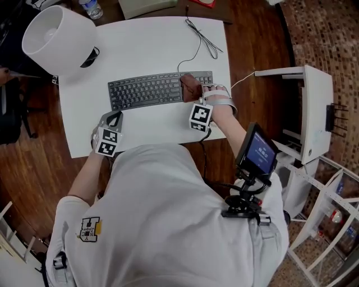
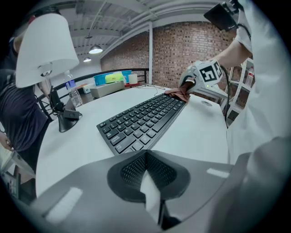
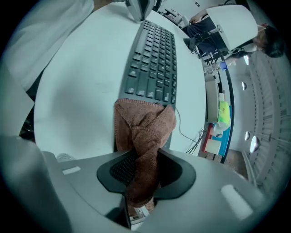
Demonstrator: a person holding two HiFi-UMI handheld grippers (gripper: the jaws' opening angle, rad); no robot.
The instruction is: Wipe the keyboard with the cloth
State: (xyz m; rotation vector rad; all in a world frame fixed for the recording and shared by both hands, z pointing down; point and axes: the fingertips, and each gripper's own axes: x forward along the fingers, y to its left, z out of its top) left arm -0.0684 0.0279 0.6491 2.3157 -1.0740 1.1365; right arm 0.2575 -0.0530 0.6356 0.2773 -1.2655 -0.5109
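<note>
The right tool [image 3: 143, 178] is clamped on a brown cloth [image 3: 146, 129], which is bunched up between its jaws and spreads out past them. The free part of the cloth lies on the right end of the black keyboard [image 1: 147, 91], covering the last keys there. The keyboard lies across the middle of the white tabletop [image 1: 151, 47], long side left to right, with a thin black cable [image 1: 199, 40] running from its far edge toward the far right corner.

The left tool [image 2: 148, 184] has its jaws together with nothing between them. It sits at the near left of the tabletop, just beside the keyboard's near left corner and apart from the keys.

A white lamp [image 1: 57, 38] stands at the far left corner, and a clear bottle [image 1: 91, 9] is beyond it.
</note>
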